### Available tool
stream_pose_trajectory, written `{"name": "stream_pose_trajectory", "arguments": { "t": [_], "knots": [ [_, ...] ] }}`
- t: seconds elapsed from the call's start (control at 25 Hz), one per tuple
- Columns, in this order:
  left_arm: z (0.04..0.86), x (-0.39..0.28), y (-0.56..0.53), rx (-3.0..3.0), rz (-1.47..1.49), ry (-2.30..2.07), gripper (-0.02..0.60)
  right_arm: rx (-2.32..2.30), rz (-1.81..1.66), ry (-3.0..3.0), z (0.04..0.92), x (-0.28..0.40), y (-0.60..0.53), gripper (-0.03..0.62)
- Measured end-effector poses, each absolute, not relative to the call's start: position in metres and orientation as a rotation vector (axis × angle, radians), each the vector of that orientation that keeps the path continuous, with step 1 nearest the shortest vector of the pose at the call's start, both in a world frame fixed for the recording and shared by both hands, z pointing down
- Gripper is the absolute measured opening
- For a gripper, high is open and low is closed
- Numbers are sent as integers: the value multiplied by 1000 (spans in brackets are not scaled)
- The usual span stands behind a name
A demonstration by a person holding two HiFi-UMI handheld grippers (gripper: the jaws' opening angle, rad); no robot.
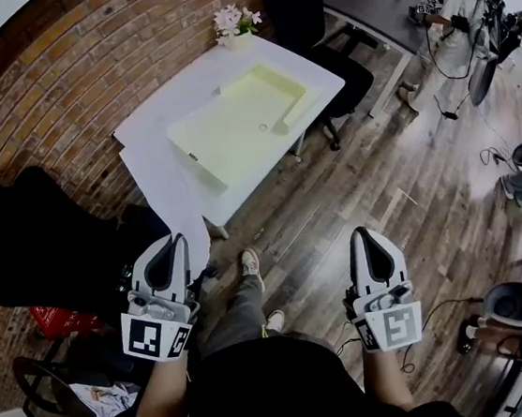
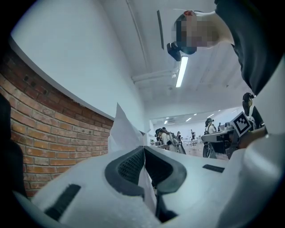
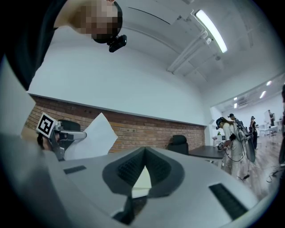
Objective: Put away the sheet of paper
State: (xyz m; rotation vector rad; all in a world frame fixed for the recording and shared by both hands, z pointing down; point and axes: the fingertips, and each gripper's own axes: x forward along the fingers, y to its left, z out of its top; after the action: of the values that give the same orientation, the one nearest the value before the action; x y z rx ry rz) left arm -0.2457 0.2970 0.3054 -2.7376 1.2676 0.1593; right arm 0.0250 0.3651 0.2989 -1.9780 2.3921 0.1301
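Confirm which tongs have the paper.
The left tongs, shut on the sheet of paper; the right tongs are shut with nothing between them.

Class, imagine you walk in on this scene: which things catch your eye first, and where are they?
The sheet of paper stands out first, pinched in the shut left gripper at lower left and reaching up toward the white table. On that table lies a pale yellow-green tray, with a small pot of flowers at the table's far edge by the brick wall.

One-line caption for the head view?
Left gripper holds a sheet of paper, right gripper shut and empty, white desk ahead.
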Motion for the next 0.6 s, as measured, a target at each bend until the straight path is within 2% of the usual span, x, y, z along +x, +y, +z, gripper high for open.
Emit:
{"name": "stream_pose_trajectory", "arguments": {
  "t": [0.36, 0.6],
  "knots": [
    [322, -207, 200, -2793, 190, 1217, 26, -2011, 105, 2417, 316, 50, 278, 14],
    [328, -197, 116, -2831, 245, 1230, 26, -1932, 133, 2481, 284, 37, 184, 14]
  ]
}}
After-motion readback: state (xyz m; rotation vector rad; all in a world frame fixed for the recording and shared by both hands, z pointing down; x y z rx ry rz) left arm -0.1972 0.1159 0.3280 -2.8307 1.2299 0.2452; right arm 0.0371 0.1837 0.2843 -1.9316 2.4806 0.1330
